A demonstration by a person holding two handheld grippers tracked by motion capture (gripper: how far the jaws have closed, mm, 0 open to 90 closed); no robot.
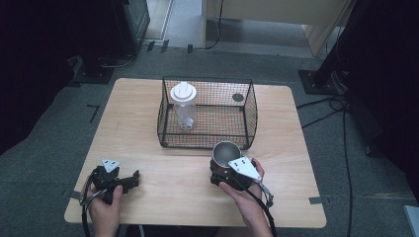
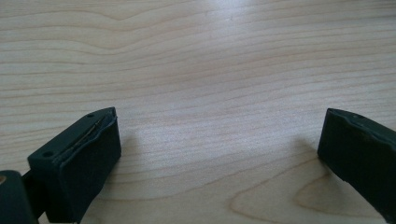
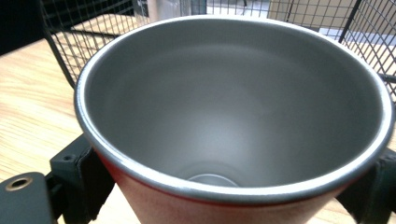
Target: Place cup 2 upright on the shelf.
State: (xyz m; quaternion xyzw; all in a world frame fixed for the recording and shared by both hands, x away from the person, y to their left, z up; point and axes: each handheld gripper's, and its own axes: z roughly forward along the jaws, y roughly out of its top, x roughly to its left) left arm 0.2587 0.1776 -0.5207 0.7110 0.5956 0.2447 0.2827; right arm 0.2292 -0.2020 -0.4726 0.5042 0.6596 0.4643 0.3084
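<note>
The wire basket (image 1: 207,112) in the middle of the table (image 1: 143,148) serves here as the landmark. To the left of the basket and nearer to the person, the left gripper (image 1: 129,180) rests low over the wood. In the left gripper view its two black jaws stand wide apart and there is only bare wood grain between them, so it holds nothing.

Inside the basket, at its left side, a clear plastic bottle (image 1: 184,106) with a white lid stands upright. A small dark round thing (image 1: 238,98) lies at the back right of the basket; it is too small to say what it is.

Just in front of the right front corner of the basket, the right gripper (image 1: 220,173) has its jaws pressed on both sides of a metal cup (image 1: 226,153). In the right gripper view the cup (image 3: 233,107) is steel inside and red outside, and it seems empty.

My judgement is that the work is to put things into the basket. The bottle is already in; the cup is grasped but not yet inside, so carrying it over the wall and releasing it is left.

The grey plate hides the grip in the high view, so I cannot tell if the cup touches the table. The lower part of the cup is cut off in the right gripper view.
</note>
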